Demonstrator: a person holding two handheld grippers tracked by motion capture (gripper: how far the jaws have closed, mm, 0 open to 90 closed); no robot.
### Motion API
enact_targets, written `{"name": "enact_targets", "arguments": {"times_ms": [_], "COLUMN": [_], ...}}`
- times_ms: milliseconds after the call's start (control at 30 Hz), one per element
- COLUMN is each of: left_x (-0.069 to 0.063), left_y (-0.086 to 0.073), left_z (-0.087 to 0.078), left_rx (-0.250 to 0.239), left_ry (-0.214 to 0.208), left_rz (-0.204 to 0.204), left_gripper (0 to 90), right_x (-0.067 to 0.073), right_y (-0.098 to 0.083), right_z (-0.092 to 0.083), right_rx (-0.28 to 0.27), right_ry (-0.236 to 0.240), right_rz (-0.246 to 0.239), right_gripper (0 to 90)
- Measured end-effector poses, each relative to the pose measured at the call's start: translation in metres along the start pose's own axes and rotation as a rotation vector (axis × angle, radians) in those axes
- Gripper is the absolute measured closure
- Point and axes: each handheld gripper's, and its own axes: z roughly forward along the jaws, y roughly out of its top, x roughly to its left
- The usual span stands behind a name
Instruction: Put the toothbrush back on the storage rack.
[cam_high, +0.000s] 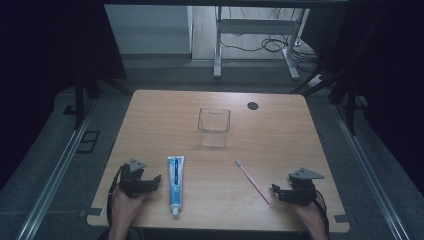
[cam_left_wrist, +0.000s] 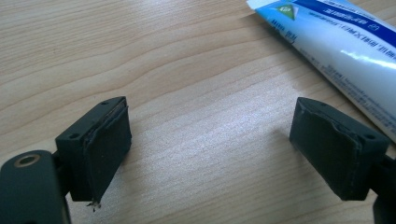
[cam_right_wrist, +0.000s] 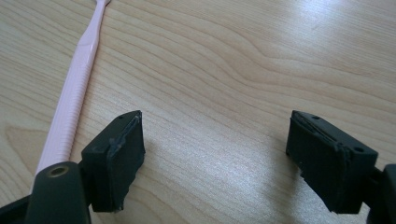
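A white and blue toothpaste tube lies lengthwise near the table's front, cap toward me. In the left gripper view the tube runs along the upper right. My left gripper rests open just left of it, with only bare wood between the jaws. A pink toothbrush lies slanted at front right, bristles away from me. My right gripper sits open beside its handle end; in the right gripper view the handle passes left of the jaws. A clear plastic cup stands empty mid-table.
The wooden table has a round black cable hole at the back right. Beyond the table's far edge stands a white desk frame with cables on the floor. Dark curtains flank both sides.
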Motion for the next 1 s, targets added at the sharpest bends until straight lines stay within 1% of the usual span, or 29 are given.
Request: {"name": "enact_targets", "arguments": {"times_ms": [100, 300, 667, 933, 967, 1000], "left_x": [-0.0011, -0.0017, -0.0016, -0.0015, -0.0016, -0.0016], "left_y": [0.0002, 0.0011, 0.0014, 0.0015, 0.0015, 0.0015], "left_z": [0.0003, 0.0011, 0.0014, 0.0014, 0.0015, 0.0014], "left_rx": [-0.002, -0.002, -0.002, -0.002, -0.002, -0.001], "left_ry": [0.008, 0.010, 0.011, 0.012, 0.011, 0.011], "left_rz": [-0.009, -0.019, -0.013, -0.013, -0.014, -0.013], "left_gripper": [13.0, 13.0, 12.9, 12.9, 12.9, 12.9], "right_x": [0.0003, 0.0007, 0.0010, 0.0002, 0.0001, -0.0004], "right_y": [0.0001, 0.0002, -0.0001, -0.0008, -0.0007, -0.0003], "right_z": [0.0002, 0.0006, 0.0002, -0.0008, -0.0012, -0.0024], "right_rx": [0.002, 0.006, 0.006, 0.001, 0.002, 0.005], "right_ry": [0.003, 0.009, 0.009, 0.009, 0.009, 0.011], "right_rz": [-0.004, -0.008, -0.006, -0.007, -0.007, -0.006], "right_gripper": [17.2, 15.4, 15.3, 18.1, 19.2, 22.3]}}
